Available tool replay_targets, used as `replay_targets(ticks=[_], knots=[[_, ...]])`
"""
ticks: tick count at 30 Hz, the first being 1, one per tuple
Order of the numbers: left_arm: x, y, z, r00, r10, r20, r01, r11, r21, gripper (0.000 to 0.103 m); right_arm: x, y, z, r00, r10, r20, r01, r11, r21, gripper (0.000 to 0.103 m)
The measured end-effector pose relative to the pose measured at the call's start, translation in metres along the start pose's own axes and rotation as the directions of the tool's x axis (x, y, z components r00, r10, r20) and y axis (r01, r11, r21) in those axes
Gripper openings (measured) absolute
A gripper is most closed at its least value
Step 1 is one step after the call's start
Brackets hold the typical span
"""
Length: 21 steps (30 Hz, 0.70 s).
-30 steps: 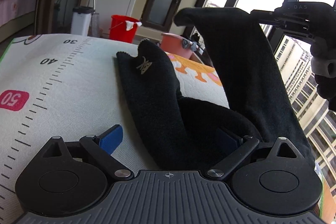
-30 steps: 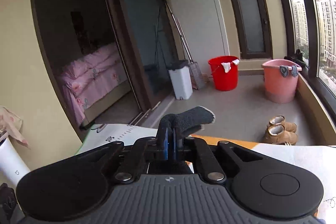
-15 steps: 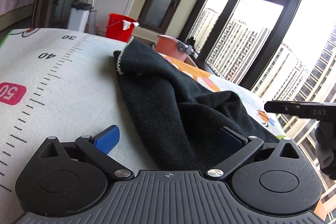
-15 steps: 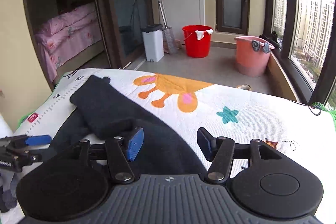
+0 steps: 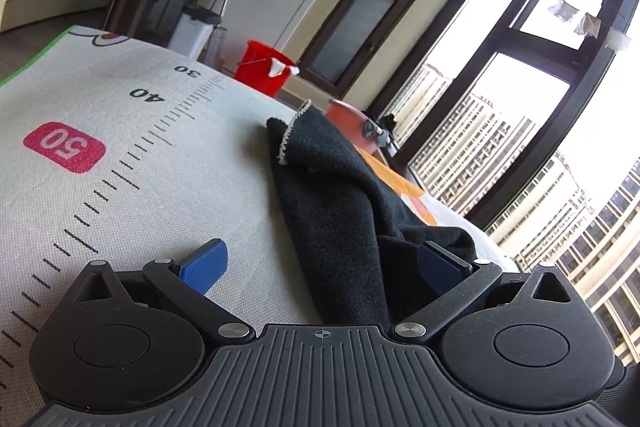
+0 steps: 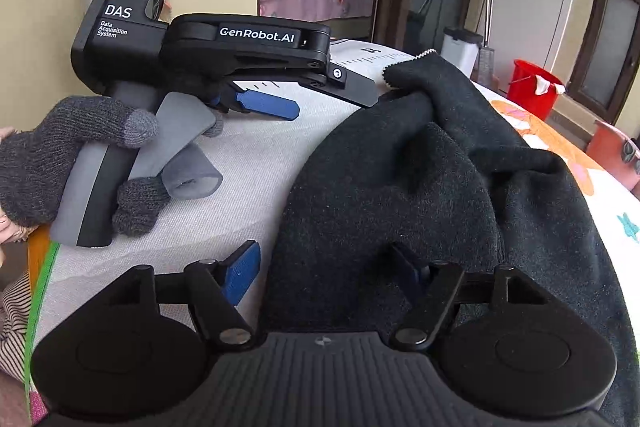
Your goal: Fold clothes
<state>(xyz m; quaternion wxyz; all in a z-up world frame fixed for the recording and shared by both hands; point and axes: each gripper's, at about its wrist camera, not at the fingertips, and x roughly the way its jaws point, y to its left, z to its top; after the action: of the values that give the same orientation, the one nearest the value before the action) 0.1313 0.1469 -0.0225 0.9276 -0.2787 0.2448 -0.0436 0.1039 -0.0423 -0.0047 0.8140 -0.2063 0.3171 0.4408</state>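
A black garment point(image 5: 340, 203) lies bunched on the printed mat point(image 5: 120, 163), one hem with pale stitching raised at its far end. It also fills the right wrist view point(image 6: 420, 179). My left gripper point(image 5: 320, 263) is open; the cloth runs between its blue pads without being pinched. It also shows from the side in the right wrist view point(image 6: 280, 99), held by a gloved hand. My right gripper point(image 6: 328, 271) is open over the near edge of the garment; its right pad is over the cloth.
The mat has a ruler print and a red "50" label point(image 5: 64, 146). Beyond it stand a red bucket point(image 5: 264, 71), a white bin point(image 5: 196, 31) and a pink tub point(image 6: 616, 155). A striped cloth point(image 6: 12, 327) lies past the mat's green edge.
My right gripper let go of the lifted part of the garment, which dropped onto the mat in a folded heap. The right gripper then swung round low beside the left one.
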Motion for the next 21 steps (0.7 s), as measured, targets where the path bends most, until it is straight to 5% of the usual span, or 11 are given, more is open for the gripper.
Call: replay_targets(ticks=[4,12,15,18,21], knots=[[0.0,-0.002,-0.001,1.0,0.004,0.0,-0.004,1.0,0.003,0.103,-0.028,-0.01,-0.016,0.997,0.046,-0.064,-0.049,0.998,-0.042,0.058],[0.0,-0.002,-0.001,1.0,0.002,-0.001,-0.002,1.0,0.002,0.103,-0.07,-0.05,-0.05,0.99,-0.064,-0.127,0.06,0.998,-0.036,0.058],[0.0,-0.001,-0.001,1.0,0.001,-0.001,-0.001,1.0,0.002,0.103,-0.074,-0.072,-0.06,0.966,-0.21,-0.148,0.204,0.977,-0.057,0.076],[-0.001,-0.001,-0.002,1.0,0.001,0.001,-0.001,1.0,0.0,0.103,-0.081,-0.094,-0.063,0.951,-0.258,-0.168,0.267,0.963,0.035,0.076],[-0.001,-0.001,-0.002,1.0,0.001,0.001,-0.001,1.0,-0.001,0.103,-0.104,-0.112,-0.051,0.98,-0.191,-0.055,0.199,0.953,0.229,0.076]])
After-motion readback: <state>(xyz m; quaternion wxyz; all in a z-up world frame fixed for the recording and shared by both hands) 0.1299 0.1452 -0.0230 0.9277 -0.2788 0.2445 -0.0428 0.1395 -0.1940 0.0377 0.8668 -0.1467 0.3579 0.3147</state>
